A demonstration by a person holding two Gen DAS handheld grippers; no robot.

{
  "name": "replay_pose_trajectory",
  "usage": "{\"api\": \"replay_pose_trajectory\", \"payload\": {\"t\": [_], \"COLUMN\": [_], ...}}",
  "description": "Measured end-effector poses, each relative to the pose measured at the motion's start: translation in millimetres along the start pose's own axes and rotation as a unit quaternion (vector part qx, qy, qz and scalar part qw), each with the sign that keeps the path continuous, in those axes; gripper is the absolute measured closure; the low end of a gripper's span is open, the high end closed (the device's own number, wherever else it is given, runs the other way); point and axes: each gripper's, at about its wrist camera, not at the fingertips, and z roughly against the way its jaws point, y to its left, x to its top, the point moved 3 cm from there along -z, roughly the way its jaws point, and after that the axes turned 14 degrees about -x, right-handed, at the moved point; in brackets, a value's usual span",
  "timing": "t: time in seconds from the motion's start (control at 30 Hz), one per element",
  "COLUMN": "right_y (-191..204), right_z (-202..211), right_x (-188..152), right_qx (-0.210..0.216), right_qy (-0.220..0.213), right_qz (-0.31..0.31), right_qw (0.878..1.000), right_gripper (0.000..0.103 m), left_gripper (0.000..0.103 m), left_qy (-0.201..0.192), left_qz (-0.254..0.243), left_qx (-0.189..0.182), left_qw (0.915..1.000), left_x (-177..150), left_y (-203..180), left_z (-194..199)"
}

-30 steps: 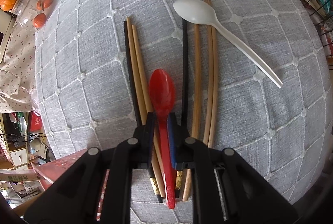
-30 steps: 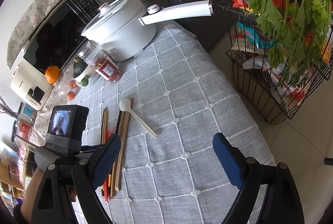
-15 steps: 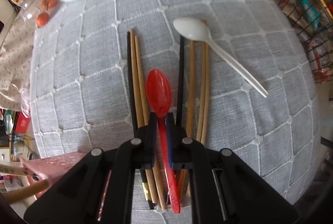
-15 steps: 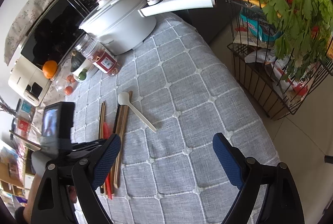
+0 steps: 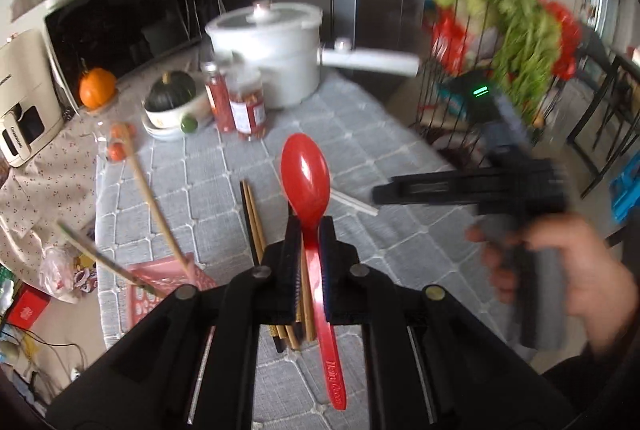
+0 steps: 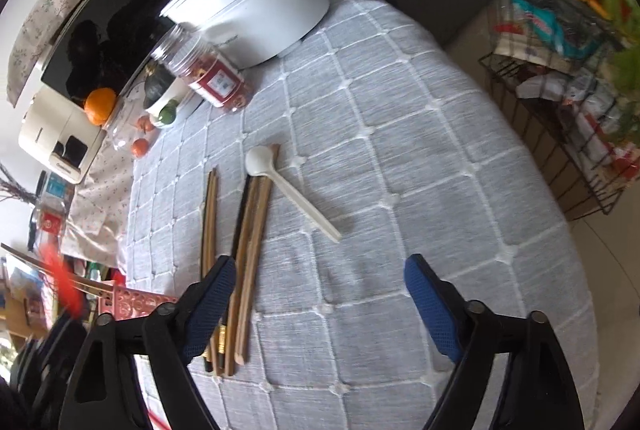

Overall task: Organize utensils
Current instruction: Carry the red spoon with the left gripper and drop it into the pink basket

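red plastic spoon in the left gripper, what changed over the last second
The left gripper, clamped on the red plastic spoon throughout, raised it off the grey quilted tablecloth and tilted up toward the room. The right gripper stayed open, now closer to the table. The white plastic spoon and wooden chopsticks stayed put.

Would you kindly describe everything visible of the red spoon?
The red spoon looks like glossy moulded plastic, with an oval bowl and a long flat handle bearing embossed lettering near its end. The left gripper has its jaws shut on the upper handle, holding it off the grey cloth, bowl pointing forward. Only the jaws touch it.
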Motion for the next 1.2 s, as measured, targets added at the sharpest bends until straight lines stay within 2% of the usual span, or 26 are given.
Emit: {"api": "replay_pose_trajectory", "payload": {"t": [0.07,0.13,0.17,0.23,0.33,0.5,0.63,0.8,1.0,1.07,1.2], "right_y": [14.9,30.8,38.4,56.1,81.1,110.9,119.7,124.9,146.4,145.7,135.5], "right_z": [-9.1,-17.6,-21.2,-30.0,-45.4,-73.8,-92.8,-112.6,-110.5,-108.0,-84.1], "right_x": [4.2,8.8,10.5,15.2,20.6,32.0,40.4,40.7,28.9,25.3,22.9], "right_qx": [0.016,0.034,0.04,0.048,0.061,0.061,0.034,-0.029,-0.091,-0.087,-0.043], "right_qy": [0.014,0.025,0.029,0.033,0.041,0.05,0.05,0.053,0.005,-0.006,-0.026], "right_qz": [0.006,0.012,0.017,0.03,0.052,0.07,0.075,0.095,0.162,0.157,0.131], "right_qw": [1.0,0.999,0.999,0.998,0.996,0.994,0.995,0.994,0.983,0.984,0.99], "right_gripper": [0.035,0.053,0.057,0.072,0.084,0.089,0.09,0.092,0.094,0.095,0.097], "left_gripper": [0.093,0.093,0.093,0.093,0.093,0.093,0.093,0.093,0.093,0.093,0.093], "left_qy": [-0.034,-0.063,-0.073,-0.094,-0.119,-0.137,-0.145,-0.157,-0.177,-0.19,-0.229], "left_qz": [0.007,0.006,0.004,0.003,0.01,0.031,0.037,0.044,0.052,0.054,0.052], "left_qx": [-0.006,-0.003,-0.002,-0.003,-0.001,0.004,0.014,0.018,0.027,0.037,0.061], "left_qw": [0.9994,0.998,0.9974,0.9955,0.9929,0.9901,0.9887,0.9864,0.9824,0.9795,0.9701], "left_x": [-1.5,-3.5,-3.6,-1.9,-2.3,-5.9,-10.0,-11.5,-8.8,-8.5,-7.6], "left_y": [3.6,8.8,12.6,20.9,33.1,51.6,62.4,71.7,78.9,82.5,90.1], "left_z": [20.3,35.8,41.5,52.2,65.1,81.6,88.4,94.1,98.8,102.0,111.0]}}
